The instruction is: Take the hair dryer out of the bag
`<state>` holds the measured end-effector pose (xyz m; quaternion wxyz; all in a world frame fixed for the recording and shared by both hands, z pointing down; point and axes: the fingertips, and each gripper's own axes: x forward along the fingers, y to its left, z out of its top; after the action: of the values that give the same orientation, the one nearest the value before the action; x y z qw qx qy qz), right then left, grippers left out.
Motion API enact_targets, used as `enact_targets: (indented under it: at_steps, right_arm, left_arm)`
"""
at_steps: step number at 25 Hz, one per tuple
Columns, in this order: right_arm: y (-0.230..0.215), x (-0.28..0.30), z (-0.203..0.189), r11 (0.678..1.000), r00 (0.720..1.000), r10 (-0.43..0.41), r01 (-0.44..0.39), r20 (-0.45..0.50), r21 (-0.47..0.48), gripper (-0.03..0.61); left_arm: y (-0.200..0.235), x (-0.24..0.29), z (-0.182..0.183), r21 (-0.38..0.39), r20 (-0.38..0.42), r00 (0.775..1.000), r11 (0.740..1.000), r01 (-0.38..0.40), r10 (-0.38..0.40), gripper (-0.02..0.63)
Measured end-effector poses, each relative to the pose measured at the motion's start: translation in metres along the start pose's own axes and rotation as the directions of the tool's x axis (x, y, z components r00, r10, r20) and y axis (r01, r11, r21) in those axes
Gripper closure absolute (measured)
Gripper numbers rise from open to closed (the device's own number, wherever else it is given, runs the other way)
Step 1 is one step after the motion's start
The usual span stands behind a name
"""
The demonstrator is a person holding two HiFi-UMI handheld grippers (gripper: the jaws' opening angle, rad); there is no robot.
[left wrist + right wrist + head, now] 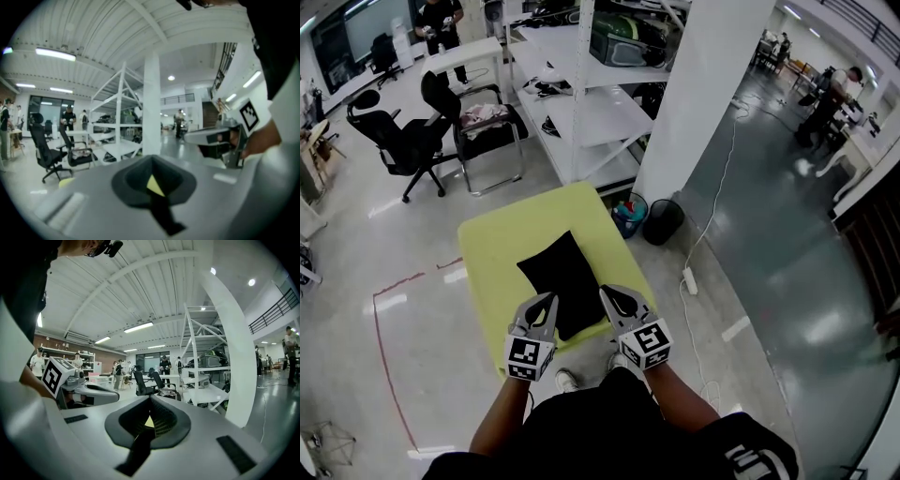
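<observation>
A black bag (565,281) lies on the yellow table (492,244), just ahead of and between the claws. The left claw (550,300) and right claw (606,294) are both pressed together, holding nothing.

A yellow-green table (492,253) stands near; beyond it a white shelf rack (581,112), right a white pillar (712,94) and black bin (662,221), far left black office chairs (405,142).

Ceiling tube lamps (138,327) give bright, even light; glare streaks the glossy floor (806,309) right of the white pillar (703,94). Gripper views bulge, corners black; the left one hazy.
</observation>
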<state>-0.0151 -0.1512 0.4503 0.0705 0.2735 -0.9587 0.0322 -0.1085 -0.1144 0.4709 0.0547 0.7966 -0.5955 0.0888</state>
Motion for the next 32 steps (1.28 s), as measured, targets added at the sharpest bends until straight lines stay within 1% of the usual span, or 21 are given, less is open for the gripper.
enact_targets:
  at_steps: [5,8,13,16,18,20,23,24,25,26,28,30,32]
  right_arm:
    - [-0.016,0.009,-0.008,1.0,0.999,0.024,-0.024,-0.029,-0.004,0.572]
    - [-0.022,0.017,-0.018,0.999,0.998,0.047,-0.048,-0.052,-0.01,0.572]
    - [-0.027,0.026,-0.043,0.997,0.993,0.073,-0.073,-0.094,0.008,0.572]
    - [-0.03,0.027,-0.061,0.996,0.988,0.086,-0.084,-0.128,0.019,0.572]
    - [-0.032,0.025,-0.077,0.995,0.983,0.09,-0.083,-0.162,0.048,0.572]
    - [-0.034,0.023,-0.093,0.993,0.977,0.092,-0.076,-0.194,0.087,0.572]
    - [-0.034,0.022,-0.111,0.989,0.97,0.098,-0.07,-0.223,0.127,0.572]
    - [-0.033,0.021,-0.116,0.988,0.968,0.101,-0.071,-0.232,0.134,0.572]
    - [-0.033,0.021,-0.121,0.988,0.965,0.103,-0.07,-0.24,0.14,0.572]
    - [-0.033,0.021,-0.127,0.987,0.963,0.104,-0.069,-0.249,0.145,0.572]
    - [-0.033,0.02,-0.137,0.986,0.957,0.106,-0.066,-0.27,0.155,0.572]
    - [-0.033,0.02,-0.145,0.984,0.953,0.109,-0.064,-0.283,0.164,0.572]
    - [-0.033,0.021,-0.148,0.983,0.951,0.111,-0.063,-0.287,0.171,0.572]
  left_arm:
    - [-0.003,0.015,-0.01,-0.007,-0.03,1.0,1.0,-0.007,0.007,0.607]
    - [-0.007,0.022,-0.025,-0.007,-0.066,0.998,1.0,-0.014,0.013,0.607]
    - [-0.013,0.029,-0.065,-0.057,-0.143,0.99,0.998,-0.02,0.011,0.607]
    - [-0.022,0.031,-0.092,-0.047,-0.198,0.98,0.999,-0.016,0.006,0.607]
    - [-0.031,0.028,-0.11,-0.048,-0.246,0.969,0.999,-0.008,-0.004,0.607]
    - [-0.036,0.026,-0.125,-0.029,-0.28,0.96,0.999,-0.012,0.004,0.607]
    - [-0.035,0.025,-0.141,0.041,-0.297,0.953,0.998,-0.054,0.064,0.606]
    - [-0.035,0.025,-0.147,0.057,-0.311,0.948,0.997,-0.059,0.074,0.595]
    - [-0.037,0.025,-0.155,0.067,-0.334,0.94,0.996,-0.054,0.073,0.567]
    - [-0.04,0.025,-0.165,0.079,-0.361,0.93,0.996,-0.039,0.065,0.546]
    - [-0.048,0.027,-0.187,0.115,-0.412,0.91,0.993,0.002,0.046,0.477]
    - [-0.056,0.028,-0.207,0.174,-0.465,0.885,0.984,0.048,0.039,0.442]
    - [-0.06,0.029,-0.224,0.245,-0.518,0.854,0.965,0.091,0.051,0.413]
